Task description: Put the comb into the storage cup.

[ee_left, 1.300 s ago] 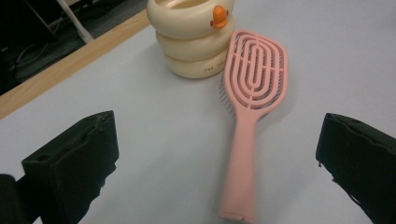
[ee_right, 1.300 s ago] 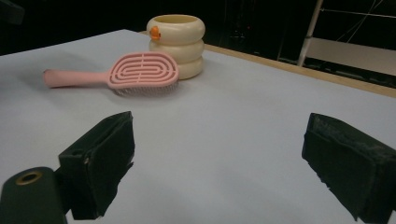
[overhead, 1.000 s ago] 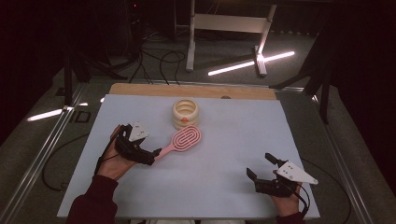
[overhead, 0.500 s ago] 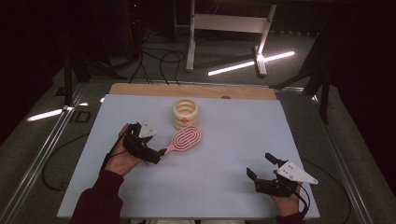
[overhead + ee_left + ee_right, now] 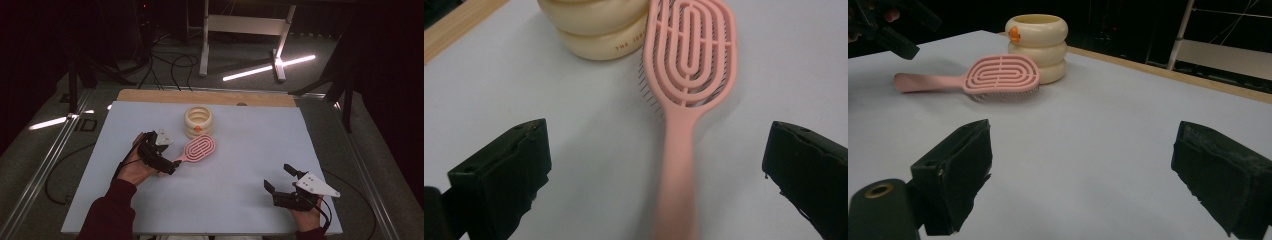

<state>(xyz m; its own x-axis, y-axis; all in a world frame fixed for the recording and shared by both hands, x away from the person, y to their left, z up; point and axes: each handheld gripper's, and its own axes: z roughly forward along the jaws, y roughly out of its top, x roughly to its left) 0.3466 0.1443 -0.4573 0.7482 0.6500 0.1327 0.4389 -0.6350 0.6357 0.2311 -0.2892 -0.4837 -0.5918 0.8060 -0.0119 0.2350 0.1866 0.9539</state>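
- so the hairbrush point(image 5: 196, 149) is pink, oval head with a looped open-slot pattern, lying bristles down on the pale blue table cover point(image 5: 240, 200), a bit left of the middle
- its handle points back toward the person's left side, and its head sits just in front of the cream cup point(image 5: 198, 121); in the left gripper view the brush head overlaps the cup's base, can't tell if they actually touch
- left gripper point(image 5: 170, 168) is right at the handle end, jaws spread wide with the handle lying between them, not clamped on anything
- in the left gripper view point(image 5: 656, 175) you can see the handle running up the gap, well clear of both black jaws
- compared with a second ago the left hand point(image 5: 134, 167) has slid in toward the brush and turned, so the jaws now straddle the handle; before, it was further left
- brush and cup haven't budged
- right gripper point(image 5: 280, 180) is parked near the front right corner, same spot as before, jaws apart, holding nothing
- the cup looks like three stacked rings with a small orange duck mark on the side point(image 5: 1014, 34); what shows of its inside from above looks bare
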